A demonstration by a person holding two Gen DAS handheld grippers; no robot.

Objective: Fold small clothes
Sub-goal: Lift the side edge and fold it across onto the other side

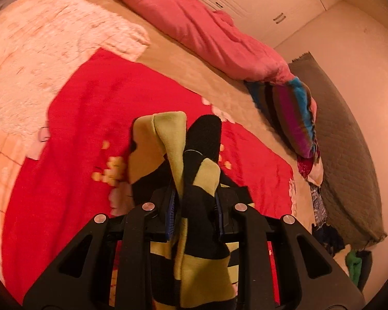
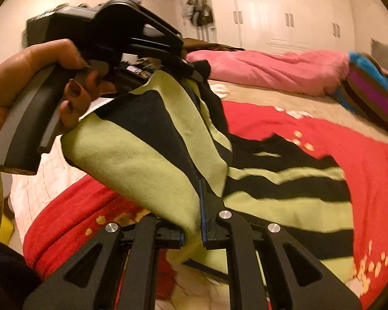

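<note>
Stripes everywhere in this one: the small garment (image 2: 147, 155) is a black and yellow-green striped knit, and both grippers have hold of it above the bed (image 1: 183, 67). In the left wrist view the left gripper (image 1: 194, 201) sits at lower centre with a bunched fold of the garment (image 1: 191, 180) pinched between its blue pads, fabric sticking up past the fingertips and more hanging down below the jaws. In the right wrist view the right gripper (image 2: 203, 206) is clamped nearly flat on an edge of the same cloth at lower centre, and the rest of the garment trails to the right and lies on the red blanket (image 2: 323, 129). The left gripper (image 2: 191, 75) also shows in that view, upper left, held by a hand (image 2: 64, 77) on its grey handle, with the cloth stretched between the two grippers.

No real containers here, the bed carries everything. On it: the red blanket (image 1: 85, 129) with small yellow flower prints, a pale fluffy blanket (image 1: 51, 51) in the upper left of the left view, a rolled pink duvet (image 1: 207, 31) along the far side, and a striped pillow (image 1: 295, 118) in blue, purple and brown at the right. White wardrobe doors (image 2: 284, 13) fill the back wall in the right view. The frames are a bit blurred.
</note>
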